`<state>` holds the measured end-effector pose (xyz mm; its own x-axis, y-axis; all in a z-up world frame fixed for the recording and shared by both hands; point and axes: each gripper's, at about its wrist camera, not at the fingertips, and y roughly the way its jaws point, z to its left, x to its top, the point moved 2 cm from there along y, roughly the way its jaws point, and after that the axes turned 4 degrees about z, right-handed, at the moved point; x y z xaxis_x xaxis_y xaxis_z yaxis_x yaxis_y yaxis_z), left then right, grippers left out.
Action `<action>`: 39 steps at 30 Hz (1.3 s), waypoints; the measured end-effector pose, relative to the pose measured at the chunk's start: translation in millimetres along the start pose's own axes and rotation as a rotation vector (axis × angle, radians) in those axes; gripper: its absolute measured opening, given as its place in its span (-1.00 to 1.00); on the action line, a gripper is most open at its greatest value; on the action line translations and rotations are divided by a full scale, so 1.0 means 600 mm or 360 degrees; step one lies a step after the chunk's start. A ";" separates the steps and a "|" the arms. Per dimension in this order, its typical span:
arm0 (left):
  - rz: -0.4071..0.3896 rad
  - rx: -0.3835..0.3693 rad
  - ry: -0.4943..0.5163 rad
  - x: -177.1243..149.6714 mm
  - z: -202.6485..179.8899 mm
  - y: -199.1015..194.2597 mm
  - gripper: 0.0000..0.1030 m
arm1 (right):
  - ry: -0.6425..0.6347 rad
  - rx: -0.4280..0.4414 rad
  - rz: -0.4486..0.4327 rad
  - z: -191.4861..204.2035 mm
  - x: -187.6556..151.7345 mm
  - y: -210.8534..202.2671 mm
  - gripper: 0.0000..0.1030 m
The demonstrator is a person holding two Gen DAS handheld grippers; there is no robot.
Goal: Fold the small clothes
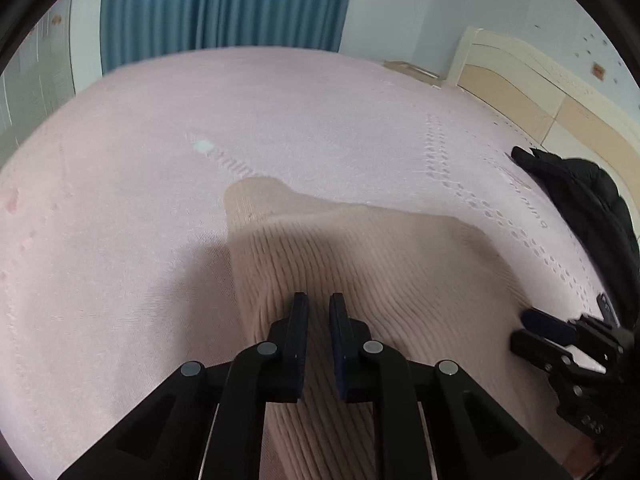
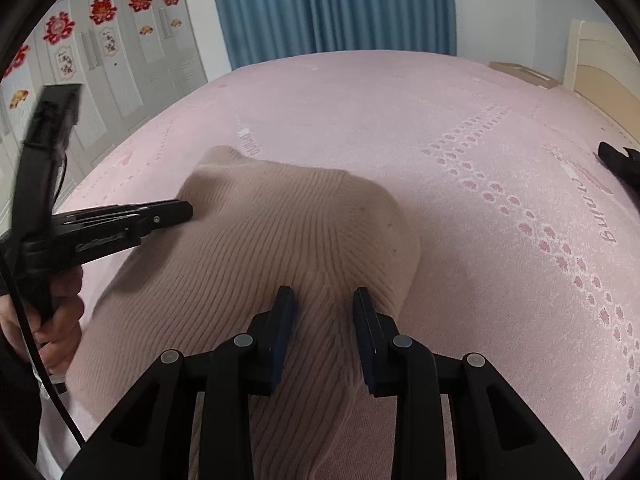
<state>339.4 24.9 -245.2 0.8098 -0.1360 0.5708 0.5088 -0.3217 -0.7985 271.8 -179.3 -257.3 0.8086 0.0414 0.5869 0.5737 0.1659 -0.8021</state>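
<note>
A: Where is the garment?

B: The sweater (image 2: 256,248), beige rib knit, is on the bed (image 2: 400,120), near the front edge. It is bunched and raised off the pink cover between both grippers. One blunt corner points toward the curtain (image 2: 332,4).

A: What is the left gripper doing?

B: The left gripper (image 1: 319,308) sits over the near part of the sweater (image 1: 360,256). Its jaws are narrow, with ribbed fabric showing in the gap between them. In the right wrist view the same gripper (image 2: 186,211) enters from the left, its tip touching the sweater's left edge. The jaws appear pinched on the knit there. A hand (image 2: 60,320) holds its handle.

A: And the right gripper?

B: The right gripper (image 2: 323,302) has its jaws set wider, with a fold of the sweater gathered between the two pads (image 2: 285,320). The fabric puckers toward that gap, and the pads press into the knit on both sides. In the left wrist view it (image 1: 524,326) shows at the right edge, against the sweater's right side.

A: Anything else on the bed?

B: A black jacket (image 1: 592,200) lies at the far right, near the headboard (image 1: 532,84), apart from the sweater. A wardrobe (image 2: 116,56) with red decals stands at the left.
</note>
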 end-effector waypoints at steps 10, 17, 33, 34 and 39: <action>-0.0058 -0.0029 -0.0021 -0.045 0.001 -0.050 -0.69 | 0.0043 0.0034 -0.0022 -0.013 -0.004 -0.013 -0.43; -0.0024 -0.0036 0.0012 -0.109 -0.027 -0.112 -0.46 | 0.0001 0.0008 -0.0006 0.011 -0.044 -0.070 -0.38; 0.0053 -0.0130 -0.0146 -0.184 -0.014 -0.151 -0.44 | 0.0182 -0.0026 -0.0021 -0.007 -0.087 -0.084 -0.89; 0.0056 -0.0127 -0.0143 -0.182 -0.016 -0.148 -0.44 | 0.0196 -0.0042 0.0059 -0.011 -0.095 -0.065 -0.89; 0.0059 -0.0098 -0.0144 -0.178 -0.016 -0.145 -0.44 | 0.0164 -0.0128 0.0066 -0.013 -0.096 -0.073 -0.65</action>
<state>205.9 58.6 -234.6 0.8520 -0.0648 0.5196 0.4617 -0.3752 -0.8038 200.8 -196.4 -256.8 0.8384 -0.0554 0.5422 0.5450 0.0861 -0.8340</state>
